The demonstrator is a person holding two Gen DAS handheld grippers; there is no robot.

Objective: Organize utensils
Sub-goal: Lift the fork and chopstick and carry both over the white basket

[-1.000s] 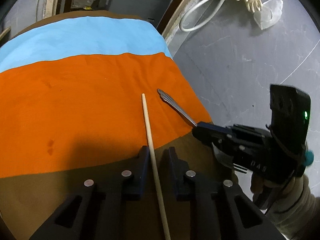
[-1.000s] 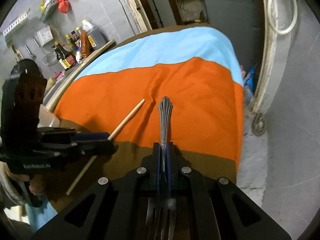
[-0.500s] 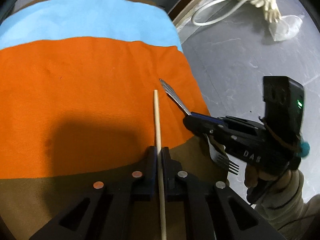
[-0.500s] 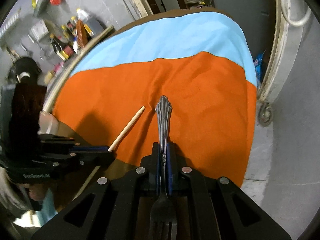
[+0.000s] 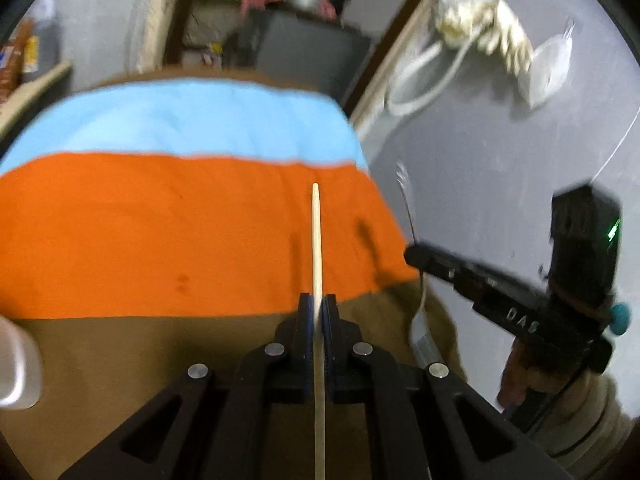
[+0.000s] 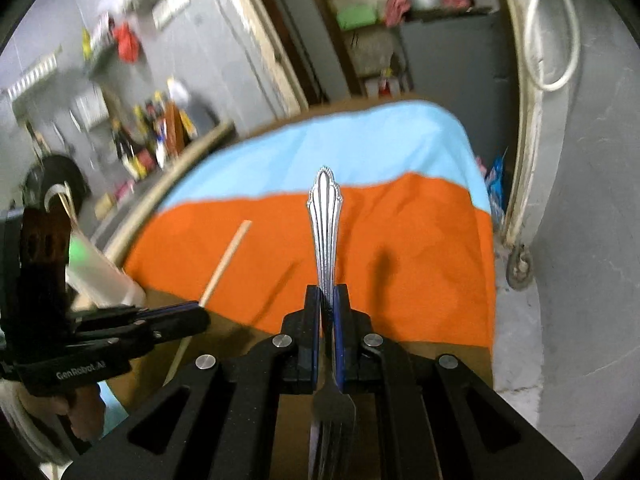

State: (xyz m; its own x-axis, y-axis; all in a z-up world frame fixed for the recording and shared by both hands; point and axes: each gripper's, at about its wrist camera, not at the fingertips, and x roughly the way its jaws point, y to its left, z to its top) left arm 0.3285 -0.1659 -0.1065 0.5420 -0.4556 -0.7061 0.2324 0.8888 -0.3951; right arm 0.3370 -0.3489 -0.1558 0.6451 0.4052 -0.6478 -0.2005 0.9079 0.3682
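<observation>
My left gripper [image 5: 318, 308] is shut on a pale wooden chopstick [image 5: 317, 240] and holds it above the orange cloth [image 5: 160, 232], tip pointing away. My right gripper [image 6: 328, 300] is shut on a silver fork [image 6: 326, 232], its ornate handle pointing forward and its tines back toward the camera. In the left wrist view the right gripper [image 5: 416, 258] hangs off the table's right edge with the fork seen thin and blurred. In the right wrist view the left gripper [image 6: 200, 314] is at the left with the chopstick [image 6: 228, 258].
The table carries brown [image 5: 140, 360], orange and light blue [image 5: 180, 120] cloth bands. A white container [image 6: 100, 276] stands at the left by the left gripper, also at the left edge of the left wrist view [image 5: 16, 364]. Bottles [image 6: 160, 132] line a shelf; grey floor [image 5: 500, 160] lies right.
Both grippers have lifted their utensils off the cloth and tilted up. The left gripper closed on the chopstick during the last second. The fork was held throughout.
</observation>
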